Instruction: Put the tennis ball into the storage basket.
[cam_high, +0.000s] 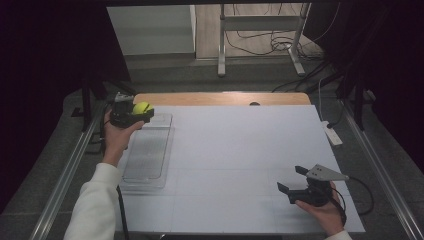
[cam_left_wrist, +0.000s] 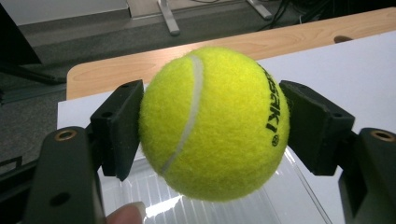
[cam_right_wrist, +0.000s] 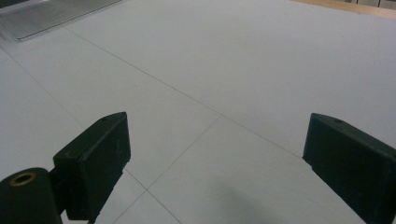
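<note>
Gripping a yellow tennis ball between its two jaws, the left gripper hangs over the far end of a clear ribbed plastic tray at the table's left side. The right gripper sits well apart near the right front corner, jaws spread wide around nothing, bare white surface between them

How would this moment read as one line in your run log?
left gripper: shut on tennis ball, above clear tray | right gripper: open, empty, low over white table
</note>
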